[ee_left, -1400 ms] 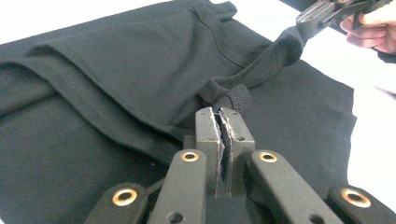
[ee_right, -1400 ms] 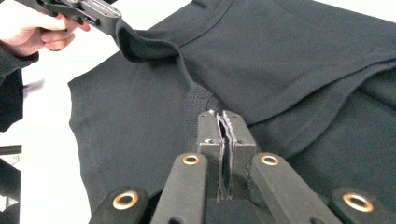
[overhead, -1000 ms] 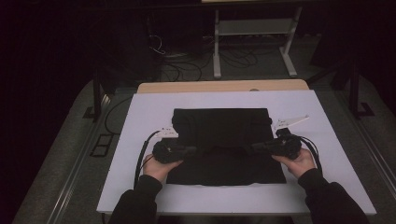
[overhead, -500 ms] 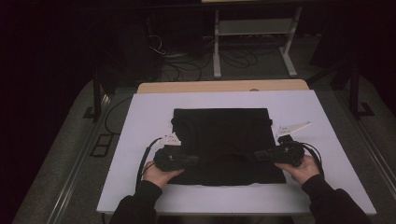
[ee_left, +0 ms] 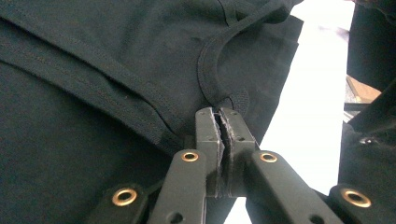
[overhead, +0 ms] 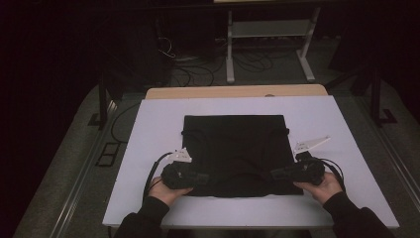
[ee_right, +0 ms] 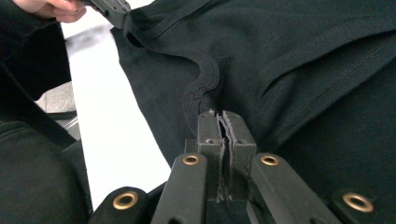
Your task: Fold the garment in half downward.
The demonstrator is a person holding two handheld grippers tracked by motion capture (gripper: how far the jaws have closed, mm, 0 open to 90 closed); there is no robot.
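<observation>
While both grippers are sitting at the near edge of the black garment (overhead: 235, 148), the garment is lying flat mid-board on the white table (overhead: 148, 129), folded roughly square.

L side: left gripper (overhead: 198, 177) is sitting at approx 7 o'clock of the garment, held by the person's left hand (overhead: 166, 191), jaws pointing toward 3 o'clock. Grey plate on top, cable looping out at 9 o'clock. In the left gripper view the left gripper (ee_left: 220, 116) is showing jaws pressed together w/ only a sliver of gap, pinching the fabric edge right where a ribbed neckline band (ee_left: 208, 60) is curving down to the tips. Stitched hem running diagonally at 10 o'clock from the jaws.

R side: right gripper (overhead: 277, 173) is sitting at approx 5 o'clock of the garment, in the right hand (overhead: 324, 186), jaws pointing toward 9 o'clock. In the right gripper view the right gripper (ee_right: 219, 119) is likewise closed tight on the cloth, gripping at the foot of the same curved band (ee_right: 201, 88). Other gripper + hand are showing far off at 11 o'clock there.

Garment's near edge is lying close to the table's near edge; white margin visible on all sides.
</observation>
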